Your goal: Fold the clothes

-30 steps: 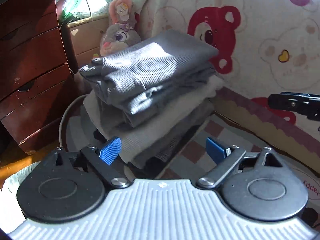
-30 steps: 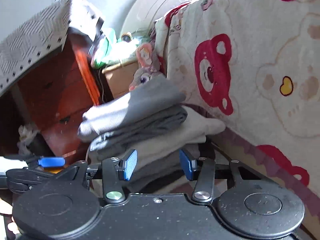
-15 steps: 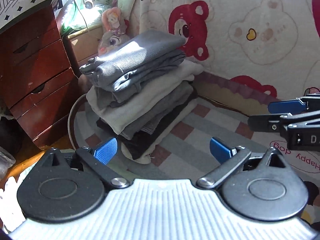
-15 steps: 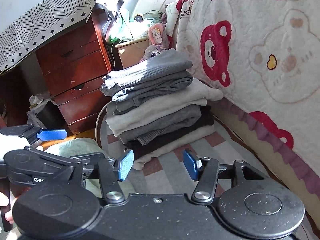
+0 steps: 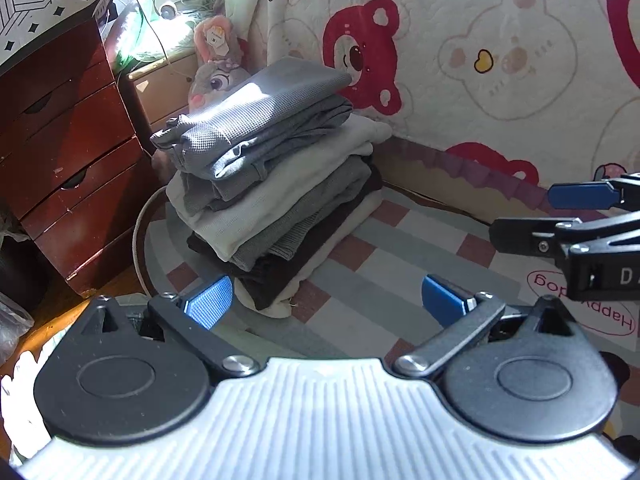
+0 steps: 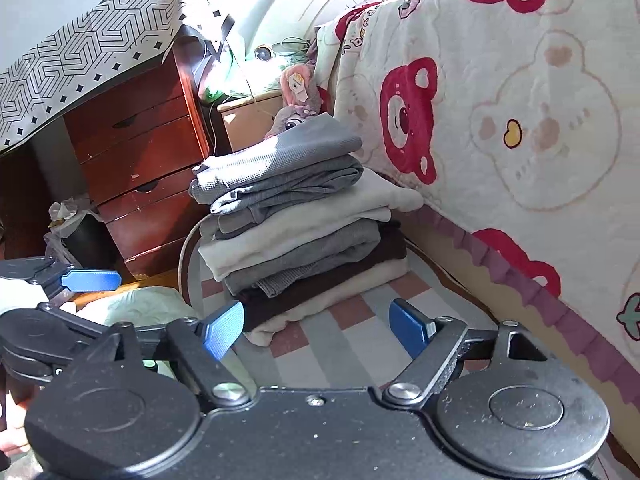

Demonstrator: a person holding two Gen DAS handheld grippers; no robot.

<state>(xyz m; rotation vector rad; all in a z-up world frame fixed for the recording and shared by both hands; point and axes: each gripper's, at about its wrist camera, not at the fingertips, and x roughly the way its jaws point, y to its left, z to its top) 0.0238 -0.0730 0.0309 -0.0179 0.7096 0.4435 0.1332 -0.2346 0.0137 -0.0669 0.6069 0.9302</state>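
Plush toy (image 5: 216, 68) partly hidden behind clothes stack (image 5: 272, 184).

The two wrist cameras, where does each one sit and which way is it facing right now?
Left wrist view: sits on the left claw, looking forward and down at the pile of folded clothes on the striped mat; its own open blue fingers show, with the right claw at the right edge.
Right wrist view: sits on the right claw, jaws opening and empty, facing the same pile from further right; the left claw shows at the left edge.
Shared: pile, wooden drawers, bear blanket, plush toy.
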